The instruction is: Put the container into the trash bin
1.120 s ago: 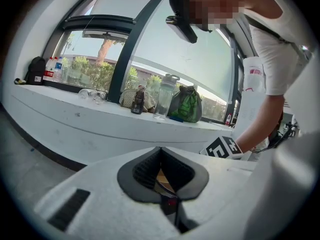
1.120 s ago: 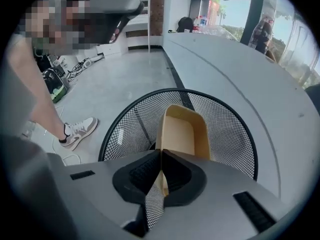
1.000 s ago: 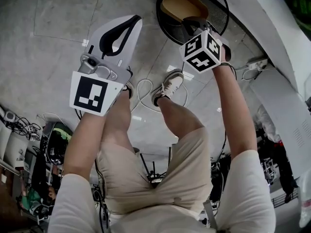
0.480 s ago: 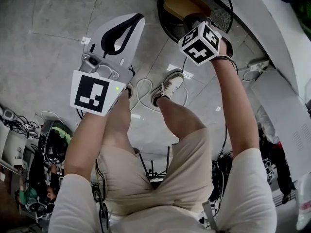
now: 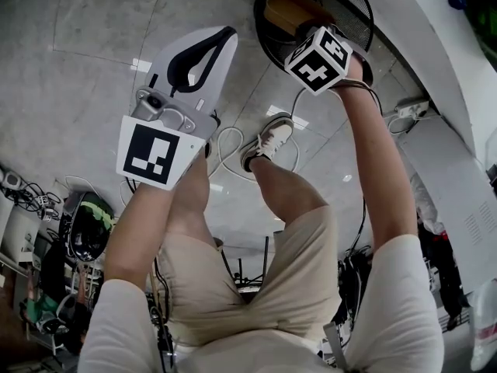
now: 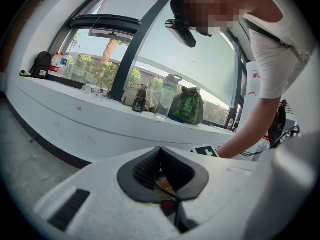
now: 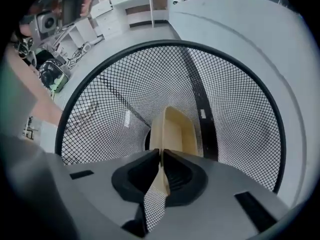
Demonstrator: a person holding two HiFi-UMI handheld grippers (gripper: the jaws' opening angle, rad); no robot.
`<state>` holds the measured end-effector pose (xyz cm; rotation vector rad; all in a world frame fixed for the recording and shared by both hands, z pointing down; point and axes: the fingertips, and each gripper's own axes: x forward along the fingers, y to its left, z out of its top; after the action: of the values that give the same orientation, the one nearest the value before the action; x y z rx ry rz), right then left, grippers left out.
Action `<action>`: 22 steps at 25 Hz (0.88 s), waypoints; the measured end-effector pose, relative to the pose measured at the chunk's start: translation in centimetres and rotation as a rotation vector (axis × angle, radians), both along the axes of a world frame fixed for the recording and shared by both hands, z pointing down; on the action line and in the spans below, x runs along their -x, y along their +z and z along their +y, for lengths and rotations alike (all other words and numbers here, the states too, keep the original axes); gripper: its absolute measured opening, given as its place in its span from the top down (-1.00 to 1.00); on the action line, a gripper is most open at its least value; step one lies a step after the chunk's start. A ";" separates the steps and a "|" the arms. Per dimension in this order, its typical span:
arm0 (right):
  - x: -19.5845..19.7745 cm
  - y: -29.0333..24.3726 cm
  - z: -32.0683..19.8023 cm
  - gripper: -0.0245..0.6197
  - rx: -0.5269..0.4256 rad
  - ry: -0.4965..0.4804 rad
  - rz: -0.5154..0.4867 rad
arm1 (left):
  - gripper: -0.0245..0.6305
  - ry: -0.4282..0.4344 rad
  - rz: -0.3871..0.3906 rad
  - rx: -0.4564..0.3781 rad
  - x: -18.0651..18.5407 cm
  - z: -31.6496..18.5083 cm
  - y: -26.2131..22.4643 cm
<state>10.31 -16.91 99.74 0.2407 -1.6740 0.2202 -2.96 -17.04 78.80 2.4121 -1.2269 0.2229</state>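
Observation:
A tan, tray-shaped container (image 7: 175,129) hangs inside the mouth of the round black mesh trash bin (image 7: 175,42). My right gripper (image 7: 161,151) points straight down over the bin and pinches one thin wall of the container between its pads; its jaws are opening. In the head view the right gripper (image 5: 307,33), under its marker cube, covers part of the container (image 5: 289,8) above the bin (image 5: 349,14). My left gripper (image 5: 221,33) is held out over the floor at the left, shut with nothing in it, its tips meeting (image 6: 160,149).
The person's shoe (image 5: 268,138) and a looped white cable (image 5: 225,142) lie on the grey floor just before the bin. A white curved wall (image 5: 435,53) runs behind the bin, with a power strip (image 5: 409,102) at its foot. Equipment clutters the lower left.
My right gripper has sunk toward the bin's mouth with the container, which now shows less beyond the marker cube. The left gripper has barely shifted.

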 end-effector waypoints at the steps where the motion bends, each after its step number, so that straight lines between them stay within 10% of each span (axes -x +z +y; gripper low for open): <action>1: 0.0 0.0 0.0 0.82 0.003 -0.001 0.002 | 0.87 0.001 0.001 0.001 0.0 0.0 0.0; 22: 0.7 -8.9 0.3 0.54 -0.068 0.058 -0.060 | 0.87 -0.005 -0.014 -0.036 0.8 1.0 -8.3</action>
<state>9.62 -16.63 90.80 0.3371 -1.7367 0.2164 -3.77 -16.07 70.50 2.4422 -1.2532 0.2179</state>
